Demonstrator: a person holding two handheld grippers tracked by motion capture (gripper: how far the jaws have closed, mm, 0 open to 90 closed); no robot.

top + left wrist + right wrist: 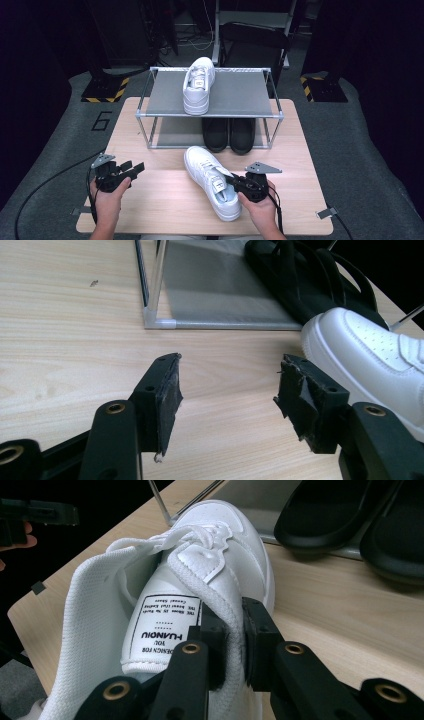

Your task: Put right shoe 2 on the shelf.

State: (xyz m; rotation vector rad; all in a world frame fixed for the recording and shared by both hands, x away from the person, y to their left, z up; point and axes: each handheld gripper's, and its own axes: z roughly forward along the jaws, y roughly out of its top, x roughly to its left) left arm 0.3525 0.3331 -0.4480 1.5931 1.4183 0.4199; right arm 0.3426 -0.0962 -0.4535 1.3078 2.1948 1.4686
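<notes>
2 grippers: right gripper (239, 184) jaws clamp the sneaker (212, 181) collar; left gripper (131, 171) jaws stand apart above the worktop (160, 200).

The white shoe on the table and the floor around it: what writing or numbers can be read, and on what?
"DESIGN FOR YOU HUANQIU": on the tongue label of the white shoe, seen upside down.
The smaller lines on that label: too small to read.
"6": on the grey floor left of the table.
</notes>
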